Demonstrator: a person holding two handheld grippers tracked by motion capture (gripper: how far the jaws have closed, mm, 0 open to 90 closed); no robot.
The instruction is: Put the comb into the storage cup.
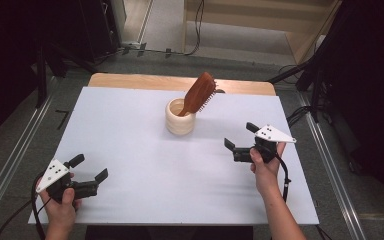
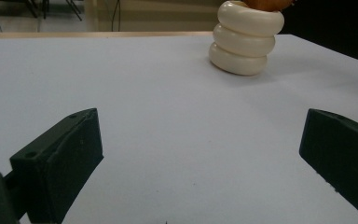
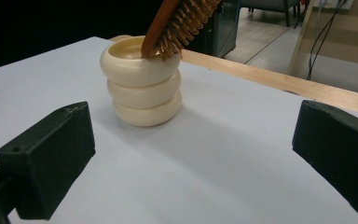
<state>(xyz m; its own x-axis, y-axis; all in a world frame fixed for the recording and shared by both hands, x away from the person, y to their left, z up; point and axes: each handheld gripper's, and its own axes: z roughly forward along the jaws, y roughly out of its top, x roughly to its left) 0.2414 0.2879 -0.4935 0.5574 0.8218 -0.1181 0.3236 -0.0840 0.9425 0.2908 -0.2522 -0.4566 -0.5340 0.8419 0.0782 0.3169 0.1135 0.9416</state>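
High view: I see a white tabletop (image 1: pixel 145 165) with a cream ribbed holder shaped like three stacked rings (image 1: pixel 180 116) standing toward its far middle, and a reddish-brown wooden hairbrush (image 1: pixel 199 94) standing handle-down in it, head leaning up and to the right.
Right gripper (image 1: pixel 241 137): I hold it low over the tabletop, right of the holder and near it, jaws spread wide and holding nothing.
Right gripper view: the holder (image 3: pixel 141 84) sits ahead and left of centre between my jaws; the hairbrush (image 3: pixel 179 23) leans over its rim, bristles facing down and right.
Left gripper (image 1: pixel 89 168): parked near the front left corner, well apart from the holder, jaws spread and holding nothing.
Left gripper view: the holder (image 2: pixel 245 39) stands far off, up and right of centre.
Step in hand: I judge this to be either the approach before a grasp or the pause after the brush is stowed; the frames do not tell me which.
Next move, if I am to take the brush: bring the right gripper forward and up to the head, turn it so the jaws straddle the flat wooden back, then close and lift straight out.
Care: the holder looks light, so dragging the handle sideways could tip it; the left gripper could steady it.
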